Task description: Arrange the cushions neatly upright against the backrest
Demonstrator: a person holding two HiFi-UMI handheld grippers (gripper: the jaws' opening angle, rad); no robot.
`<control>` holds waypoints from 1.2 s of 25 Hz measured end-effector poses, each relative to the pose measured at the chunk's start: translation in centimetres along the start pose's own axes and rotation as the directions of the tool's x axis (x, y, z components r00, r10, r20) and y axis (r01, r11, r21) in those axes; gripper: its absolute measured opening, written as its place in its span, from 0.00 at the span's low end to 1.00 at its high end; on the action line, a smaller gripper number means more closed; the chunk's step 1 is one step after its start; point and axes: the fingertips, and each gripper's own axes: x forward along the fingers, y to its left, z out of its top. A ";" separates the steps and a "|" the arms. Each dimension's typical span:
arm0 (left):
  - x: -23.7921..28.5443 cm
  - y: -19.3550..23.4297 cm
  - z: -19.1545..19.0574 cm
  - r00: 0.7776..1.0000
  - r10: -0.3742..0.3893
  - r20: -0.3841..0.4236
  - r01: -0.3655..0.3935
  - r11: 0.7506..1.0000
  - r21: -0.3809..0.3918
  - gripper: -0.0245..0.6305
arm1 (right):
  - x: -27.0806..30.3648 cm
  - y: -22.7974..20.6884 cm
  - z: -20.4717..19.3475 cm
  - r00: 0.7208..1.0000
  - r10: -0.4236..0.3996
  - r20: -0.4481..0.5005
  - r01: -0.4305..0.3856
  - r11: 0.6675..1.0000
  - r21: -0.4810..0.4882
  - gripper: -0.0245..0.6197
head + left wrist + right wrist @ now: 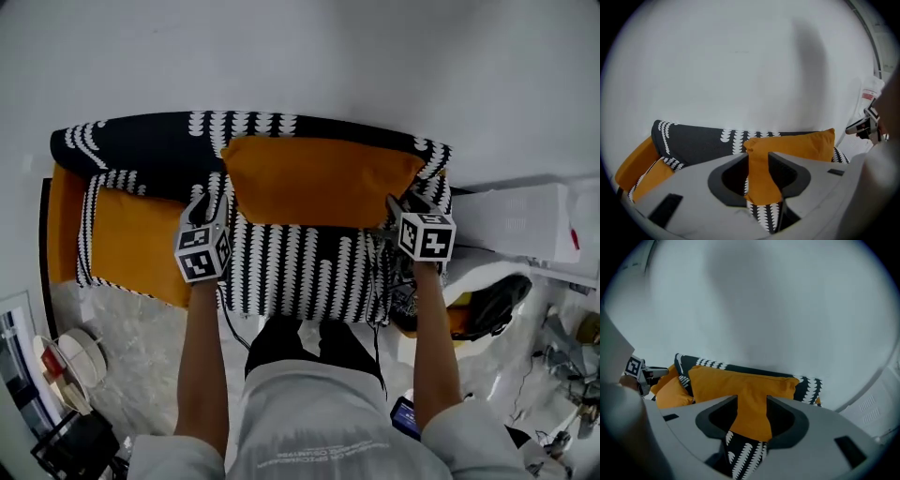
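An orange cushion (319, 183) (797, 145) (740, 385) stands upright against the backrest (159, 145) of a sofa covered in black-and-white patterned cloth. My left gripper (211, 204) (758, 159) is at its lower left corner, and that corner lies between the parted jaws. At the lower right corner is my right gripper (398, 211) (752, 404), jaws wide apart with the cushion's edge in the gap. A second orange cushion (131, 239) (649, 180) (670, 392) lies flat at the sofa's left end.
The patterned seat (300, 272) runs between my arms. A white unit (525, 220) stands to the right of the sofa, with a black and orange object (492, 305) and cables on the floor below it. A rack with dishes (66, 361) sits at the lower left.
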 end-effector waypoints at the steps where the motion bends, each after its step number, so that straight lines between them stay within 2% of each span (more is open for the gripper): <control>1: -1.5 -0.1 -0.1 1.000 0.001 0.008 -0.001 1.000 -0.001 0.26 | -1.0 0.9 0.3 1.000 0.020 0.013 -0.020 1.000 -0.015 0.34; 3: -4.4 0.0 -0.3 0.999 0.011 0.030 -0.011 1.000 -0.005 0.23 | -3.0 2.4 0.8 0.998 0.044 0.045 -0.042 0.998 -0.054 0.32; 8: -11.8 -0.2 -1.6 0.994 0.060 0.093 -0.057 0.998 -0.039 0.15 | -8.2 5.1 1.4 0.989 0.027 0.143 -0.001 0.984 -0.178 0.07; 9: -13.1 -0.2 -1.9 0.992 0.074 0.105 -0.070 0.997 -0.045 0.13 | -9.1 5.8 1.3 0.987 0.036 0.157 -0.003 0.979 -0.204 0.04; 13: -17.6 -1.1 -3.1 0.983 0.114 0.147 -0.106 0.993 -0.060 0.06 | -12.4 8.6 1.2 0.976 0.110 0.187 -0.054 0.958 -0.282 0.04; 18: -22.3 -3.4 -4.6 0.976 0.112 0.189 -0.108 0.994 -0.030 0.06 | -16.3 11.1 0.7 0.953 0.212 0.214 -0.126 0.925 -0.358 0.04; 21: -25.6 -3.7 -5.4 0.965 0.143 0.222 -0.135 0.989 -0.053 0.06 | -18.3 13.4 0.6 0.929 0.300 0.217 -0.185 0.884 -0.428 0.04; 30: -36.9 -4.1 -8.2 0.920 0.287 0.267 -0.266 0.957 -0.116 0.06 | -23.5 21.8 0.2 0.833 0.528 0.166 -0.342 0.726 -0.596 0.04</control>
